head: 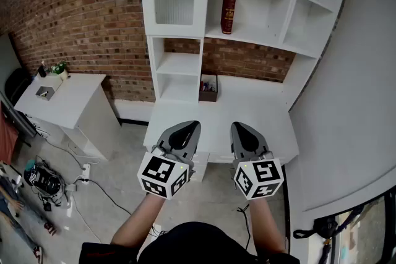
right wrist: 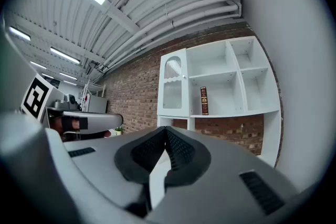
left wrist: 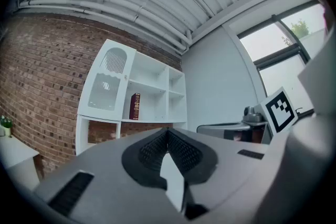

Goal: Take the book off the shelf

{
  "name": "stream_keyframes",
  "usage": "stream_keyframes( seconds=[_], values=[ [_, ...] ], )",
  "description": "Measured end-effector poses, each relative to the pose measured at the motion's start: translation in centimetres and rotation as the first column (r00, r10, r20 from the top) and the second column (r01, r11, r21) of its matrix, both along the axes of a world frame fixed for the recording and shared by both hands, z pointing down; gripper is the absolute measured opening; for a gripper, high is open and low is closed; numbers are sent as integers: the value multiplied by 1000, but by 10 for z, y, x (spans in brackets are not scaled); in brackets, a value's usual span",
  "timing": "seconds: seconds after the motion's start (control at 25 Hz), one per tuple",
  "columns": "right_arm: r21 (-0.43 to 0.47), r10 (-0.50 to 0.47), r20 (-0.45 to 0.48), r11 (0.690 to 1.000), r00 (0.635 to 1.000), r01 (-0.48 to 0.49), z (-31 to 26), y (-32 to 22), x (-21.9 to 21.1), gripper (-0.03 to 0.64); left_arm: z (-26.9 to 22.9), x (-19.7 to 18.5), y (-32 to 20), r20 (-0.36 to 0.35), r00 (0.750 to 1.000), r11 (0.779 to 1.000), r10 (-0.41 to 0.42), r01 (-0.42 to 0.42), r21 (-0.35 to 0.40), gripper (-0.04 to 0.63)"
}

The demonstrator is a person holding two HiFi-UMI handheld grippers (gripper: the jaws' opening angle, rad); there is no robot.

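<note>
Only overhead: floor cables (head: 44,182), far from book (head: 229,11)

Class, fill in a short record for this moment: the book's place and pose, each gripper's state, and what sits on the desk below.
book: dark red book, upright in the middle compartment of the white shelf unit
left: left gripper, jaws together, empty
right: right gripper, jaws together, empty
desk: white desk holds a small brown box
progress: book untouched, both grippers far from it
</note>
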State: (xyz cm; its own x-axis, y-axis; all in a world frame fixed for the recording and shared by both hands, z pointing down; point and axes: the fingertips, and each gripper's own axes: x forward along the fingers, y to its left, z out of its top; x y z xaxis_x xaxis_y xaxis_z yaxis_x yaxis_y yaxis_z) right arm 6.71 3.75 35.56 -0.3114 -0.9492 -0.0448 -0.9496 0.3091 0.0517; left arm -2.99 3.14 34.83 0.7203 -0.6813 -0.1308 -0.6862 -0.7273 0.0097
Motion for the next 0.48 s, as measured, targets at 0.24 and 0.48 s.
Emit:
stream_keyframes(
  seconds=[0.24, 0.48],
  values=[
    [-12, -5, 7, 1000, 1000, 5, 5, 1, 8, 17, 1, 10, 1, -19, 1000, 1000, 8, -8, -17, 8],
    [-11, -18, 8, 1000, 1000, 18, 9, -1, 25, 17, 5, 32, -2, -17, 1000, 1000, 14, -15, -22, 8]
  ],
)
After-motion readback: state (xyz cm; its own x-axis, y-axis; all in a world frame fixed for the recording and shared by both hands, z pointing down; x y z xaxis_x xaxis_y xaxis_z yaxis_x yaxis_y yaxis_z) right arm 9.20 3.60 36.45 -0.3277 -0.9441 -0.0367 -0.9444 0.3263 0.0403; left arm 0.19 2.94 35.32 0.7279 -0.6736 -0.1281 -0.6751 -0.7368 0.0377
